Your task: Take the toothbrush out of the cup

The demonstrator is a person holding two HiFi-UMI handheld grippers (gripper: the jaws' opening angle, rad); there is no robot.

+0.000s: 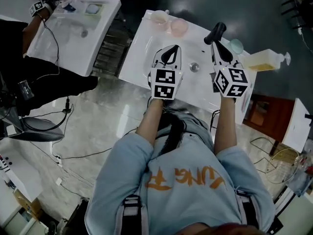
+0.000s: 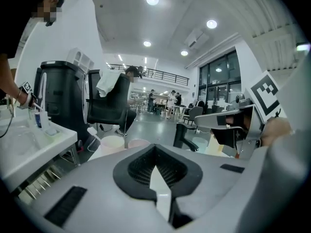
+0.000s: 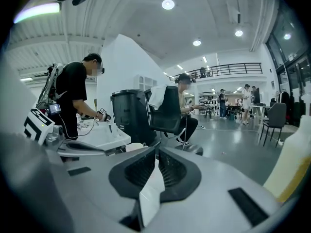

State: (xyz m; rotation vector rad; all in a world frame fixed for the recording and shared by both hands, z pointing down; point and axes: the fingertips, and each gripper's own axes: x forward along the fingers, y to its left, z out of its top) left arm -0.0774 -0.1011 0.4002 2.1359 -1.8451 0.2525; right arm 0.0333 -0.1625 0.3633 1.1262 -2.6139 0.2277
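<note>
A cream cup [image 1: 159,17] and a pink cup [image 1: 179,27] stand at the far rim of the white sink [image 1: 142,48]. A thin white handle [image 2: 93,131], apparently the toothbrush, leans out of the cream cup [image 2: 112,142] to the left. My left gripper [image 1: 171,49] hovers over the basin, short of both cups, shut and holding nothing. My right gripper [image 1: 215,44] is level with it beside the black faucet [image 1: 216,32], also shut and holding nothing. In both gripper views the jaws meet at the tip, left gripper [image 2: 155,149] and right gripper [image 3: 156,152].
A teal cup [image 1: 236,45] and a yellow soap bottle [image 1: 266,60] stand at the sink's right end. The drain [image 1: 194,67] lies between the grippers. A second sink [image 1: 73,28] is to the left, where another person's hand [image 1: 39,9] works. Cables cross the floor.
</note>
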